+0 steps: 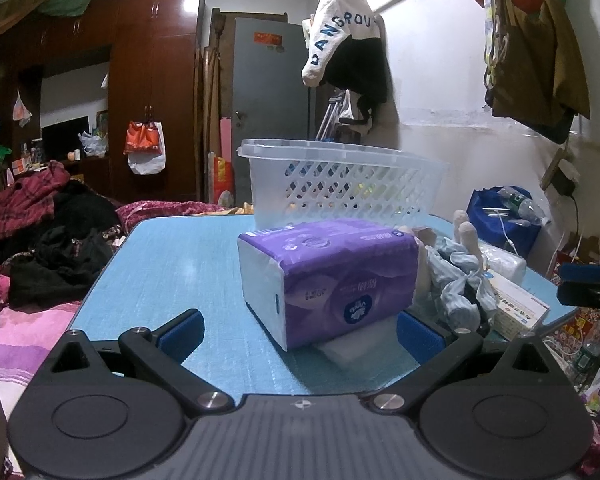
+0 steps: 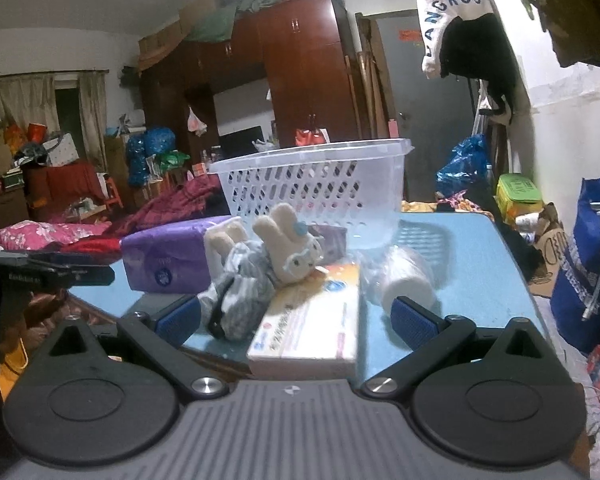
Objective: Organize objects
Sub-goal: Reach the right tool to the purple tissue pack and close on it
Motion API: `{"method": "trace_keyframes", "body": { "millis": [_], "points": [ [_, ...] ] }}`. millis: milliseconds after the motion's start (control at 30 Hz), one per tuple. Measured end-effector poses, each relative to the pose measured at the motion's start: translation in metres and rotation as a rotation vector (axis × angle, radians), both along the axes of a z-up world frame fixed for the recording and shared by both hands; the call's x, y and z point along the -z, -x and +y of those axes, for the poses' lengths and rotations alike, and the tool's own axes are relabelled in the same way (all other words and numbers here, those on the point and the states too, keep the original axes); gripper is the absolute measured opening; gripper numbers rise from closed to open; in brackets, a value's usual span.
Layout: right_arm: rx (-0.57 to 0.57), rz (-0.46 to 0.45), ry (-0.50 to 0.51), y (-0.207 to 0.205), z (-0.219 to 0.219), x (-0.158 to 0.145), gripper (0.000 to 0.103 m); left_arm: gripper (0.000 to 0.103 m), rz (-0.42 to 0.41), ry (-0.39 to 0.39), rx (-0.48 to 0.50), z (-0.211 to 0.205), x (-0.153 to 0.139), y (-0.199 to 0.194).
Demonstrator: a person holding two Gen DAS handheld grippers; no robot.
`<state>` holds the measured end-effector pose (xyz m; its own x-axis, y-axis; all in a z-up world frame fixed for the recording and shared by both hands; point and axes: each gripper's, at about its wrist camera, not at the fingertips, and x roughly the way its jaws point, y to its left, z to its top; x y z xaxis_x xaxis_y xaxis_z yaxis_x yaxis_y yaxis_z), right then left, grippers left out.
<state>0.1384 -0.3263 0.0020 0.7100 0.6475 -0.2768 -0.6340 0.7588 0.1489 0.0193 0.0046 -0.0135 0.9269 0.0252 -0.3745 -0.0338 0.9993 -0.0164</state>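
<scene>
A purple tissue pack [image 1: 324,276] lies on the blue table [image 1: 172,264], just ahead of my open left gripper [image 1: 300,330], between its fingers but not touched. A white lattice basket [image 1: 340,178] stands behind it. In the right wrist view, a plush rabbit in grey striped cloth [image 2: 268,268] lies partly on a white and orange box [image 2: 312,320], with a plastic-wrapped white roll [image 2: 404,276] to the right. My open right gripper [image 2: 298,322] is at the table's near edge around the box. The tissue pack [image 2: 168,258] and basket [image 2: 320,184] show there too.
The table sits among clutter: clothes piled on a bed [image 1: 48,224] to the left, a blue bag [image 2: 592,264] on the floor to the right, wardrobes and a grey door behind. Jackets hang on the right wall. The other gripper [image 1: 588,286] shows at the right edge.
</scene>
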Motion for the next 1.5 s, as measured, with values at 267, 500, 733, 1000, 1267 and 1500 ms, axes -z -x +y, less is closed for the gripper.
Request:
{"method": "trace_keyframes", "body": {
  "millis": [267,500,733,1000,1267,1500],
  "points": [
    [-0.060,-0.141,0.030,0.009,0.033,-0.016,0.103,0.103,-0.037,0.002,-0.019,-0.001,-0.002,-0.005],
    [-0.166,-0.162,0.040,-0.004,0.061,-0.021,0.103,0.103,-0.090,0.044,-0.013,0.008,-0.008,-0.007],
    [-0.176,-0.145,0.036,-0.007,0.062,-0.021,0.101,0.103,-0.070,0.067,-0.016,0.015,-0.003,-0.019],
    [-0.054,-0.095,0.015,-0.023,0.042,-0.023,0.082,0.103,-0.083,0.069,-0.024,0.013,-0.002,-0.022],
    [-0.122,-0.129,0.028,-0.004,0.054,-0.023,0.067,0.103,-0.080,0.044,-0.026,0.012,0.001,-0.022],
    [-0.261,-0.133,0.096,-0.001,0.087,-0.018,0.056,0.103,-0.085,0.064,-0.015,0.018,0.002,-0.023]
  ]
}}
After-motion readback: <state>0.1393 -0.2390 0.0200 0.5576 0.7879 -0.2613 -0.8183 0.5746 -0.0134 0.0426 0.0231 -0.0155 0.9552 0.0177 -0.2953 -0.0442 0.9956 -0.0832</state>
